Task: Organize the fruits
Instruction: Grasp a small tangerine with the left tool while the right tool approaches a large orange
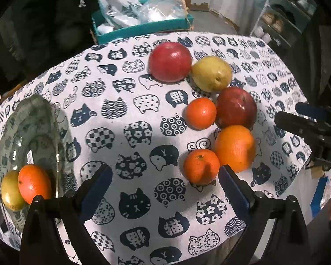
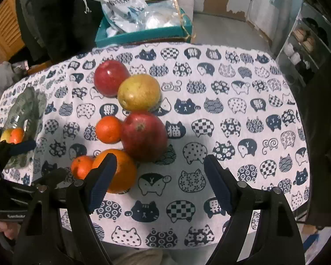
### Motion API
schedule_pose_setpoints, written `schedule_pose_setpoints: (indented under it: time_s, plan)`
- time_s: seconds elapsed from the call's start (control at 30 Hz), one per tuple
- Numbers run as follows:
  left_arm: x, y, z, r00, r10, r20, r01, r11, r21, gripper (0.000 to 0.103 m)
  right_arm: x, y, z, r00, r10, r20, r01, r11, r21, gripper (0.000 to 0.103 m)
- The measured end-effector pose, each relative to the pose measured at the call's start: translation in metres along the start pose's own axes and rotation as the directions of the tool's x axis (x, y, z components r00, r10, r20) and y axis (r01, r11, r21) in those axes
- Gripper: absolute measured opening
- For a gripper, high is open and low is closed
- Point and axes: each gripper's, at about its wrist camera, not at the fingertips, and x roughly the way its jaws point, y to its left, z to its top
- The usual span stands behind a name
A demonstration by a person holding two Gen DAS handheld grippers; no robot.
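Left wrist view: my left tongs (image 1: 164,182) hang open and empty over the table (image 1: 125,137), a mandarin (image 1: 200,165) just inside the right finger; the glass bowl (image 1: 61,132) holds two fruits. Right wrist view: my right tongs (image 2: 160,177) gape empty beside the orange (image 2: 123,172). Nudging the touching cluster could roll fruit away. The round fruits show no long axis.

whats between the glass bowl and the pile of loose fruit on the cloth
Nothing but bare cat-print tablecloth. The left wrist view shows it best: the glass bowl sits at the left, the nearest loose tangerine well to its right, no object between.
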Motion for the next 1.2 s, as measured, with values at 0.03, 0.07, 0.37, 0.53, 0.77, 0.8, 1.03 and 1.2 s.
schedule_pose_setpoints:
  time_s: [0.03, 0.07, 0.37, 0.53, 0.77, 0.8, 1.03, 1.2]
  plan:
    - [0.003, -0.002, 0.000, 1.000, 0.000, -0.004, 0.000, 1.000, 0.008, 0.098, 0.002, -0.001, 0.000, 1.000, -0.003, -0.005, 0.003, 1.000, 0.000, 0.082]
    - [0.005, -0.004, -0.001, 1.000, -0.009, -0.007, 0.009, 1.000, 0.015, 0.098, 0.004, -0.001, 0.000, 1.000, -0.007, -0.008, 0.007, 1.000, 0.001, 0.082]
    - [0.029, -0.015, -0.002, 0.997, -0.061, -0.047, 0.064, 0.996, 0.067, 0.081, 0.004, -0.003, 0.000, 1.000, -0.015, -0.009, 0.015, 1.000, 0.010, 0.082]
    - [0.035, -0.013, -0.002, 0.990, -0.129, -0.059, 0.131, 0.991, 0.034, 0.076, 0.007, -0.003, 0.000, 1.000, -0.019, -0.020, 0.019, 1.000, 0.008, 0.082]
    - [0.038, -0.013, -0.001, 0.966, -0.251, -0.068, 0.252, 0.968, 0.012, 0.044, 0.013, 0.003, 0.000, 0.999, -0.010, -0.034, 0.010, 1.000, 0.002, 0.082]
    - [0.038, -0.014, -0.001, 0.967, -0.246, -0.069, 0.247, 0.969, 0.015, 0.044, 0.013, 0.004, 0.000, 0.999, -0.005, -0.035, 0.006, 1.000, 0.003, 0.082]
    - [0.022, -0.004, -0.004, 0.990, -0.135, -0.036, 0.136, 0.990, 0.040, 0.043, 0.018, 0.015, 0.001, 0.998, 0.039, -0.045, -0.039, 0.999, 0.001, 0.082]
    - [0.010, 0.018, -0.002, 0.998, -0.060, 0.002, 0.060, 0.998, 0.000, 0.042, 0.026, 0.030, -0.001, 0.994, 0.090, -0.068, -0.091, 0.996, -0.009, 0.082]
